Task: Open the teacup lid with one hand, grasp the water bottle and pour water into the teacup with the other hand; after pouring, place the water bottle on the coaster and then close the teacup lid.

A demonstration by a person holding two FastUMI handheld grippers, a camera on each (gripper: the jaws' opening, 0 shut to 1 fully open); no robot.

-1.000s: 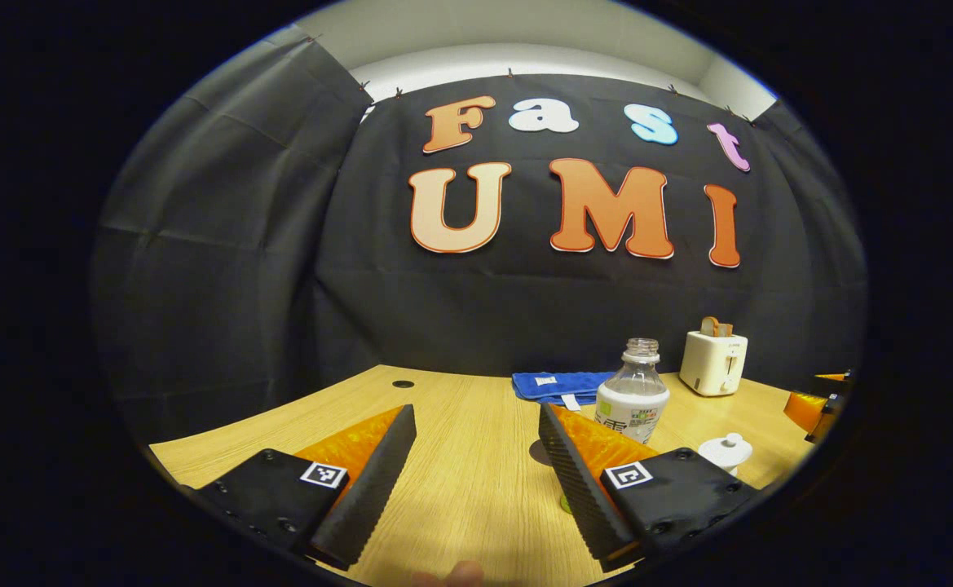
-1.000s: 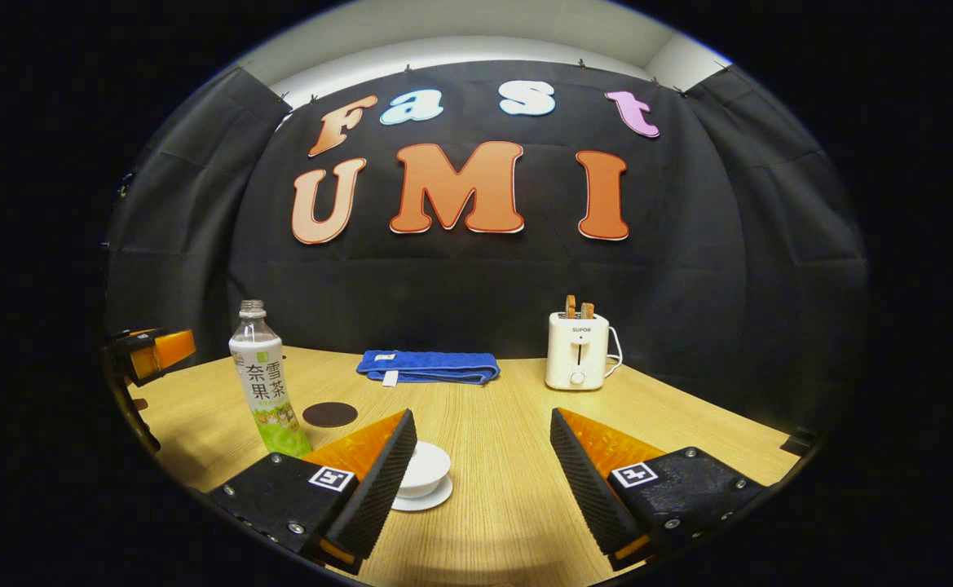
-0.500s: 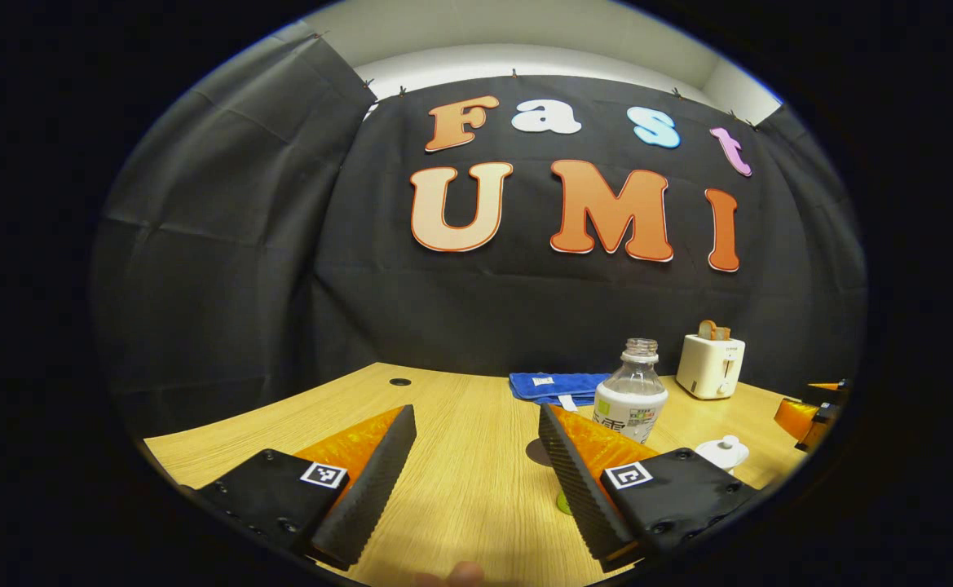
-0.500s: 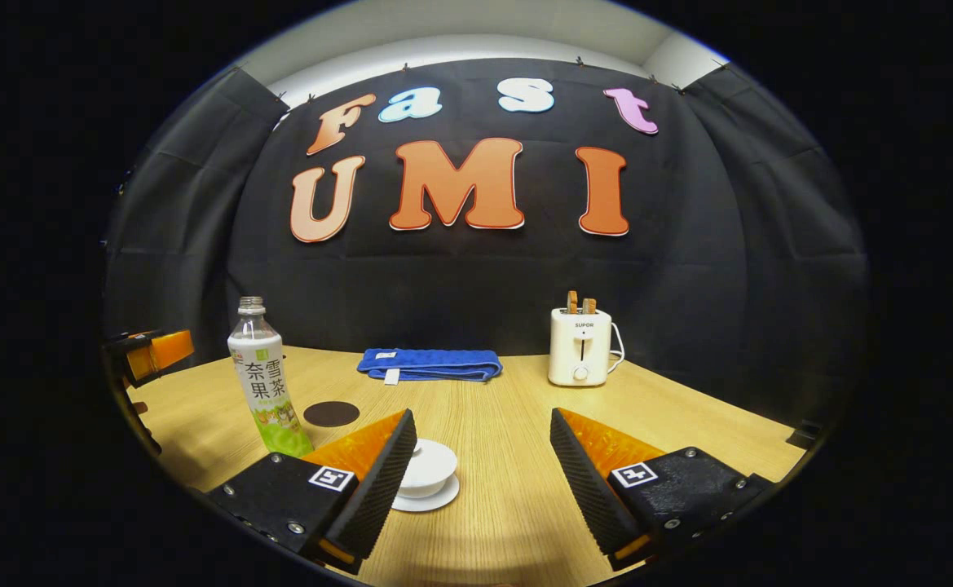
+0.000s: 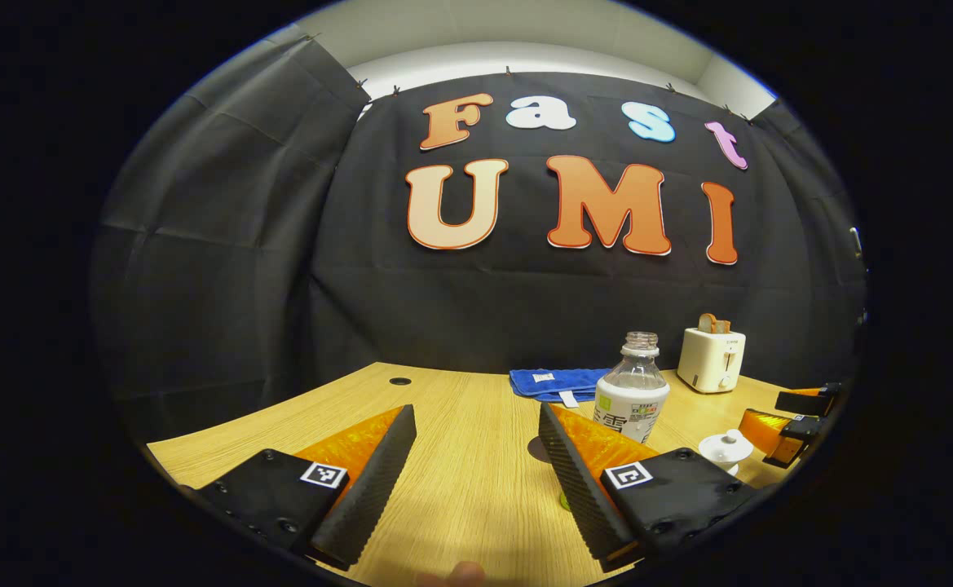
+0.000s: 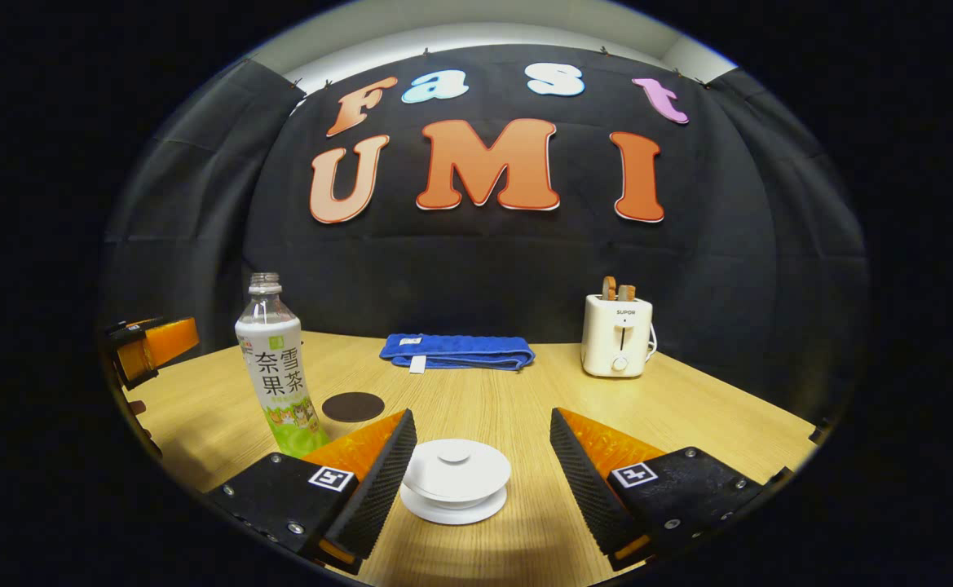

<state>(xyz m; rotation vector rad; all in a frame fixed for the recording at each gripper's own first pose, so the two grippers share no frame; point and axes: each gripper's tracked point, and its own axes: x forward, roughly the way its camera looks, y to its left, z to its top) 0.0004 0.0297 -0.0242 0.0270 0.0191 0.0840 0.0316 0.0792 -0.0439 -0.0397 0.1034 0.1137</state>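
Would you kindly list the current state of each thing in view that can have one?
Teacup: lid on, closed, between the right claw's fingers, untouched.
Water bottle: upright, uncapped, on the table.
Coaster: bare.
Toaster: bread in its slots.
Blue towel: folded.
Left claw: open.
Right claw: open.

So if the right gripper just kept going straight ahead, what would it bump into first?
Most likely the white teacup, lid still on, which sits between the right gripper's open jaws just ahead. Depth is hard to judge; it could pass above the lid.
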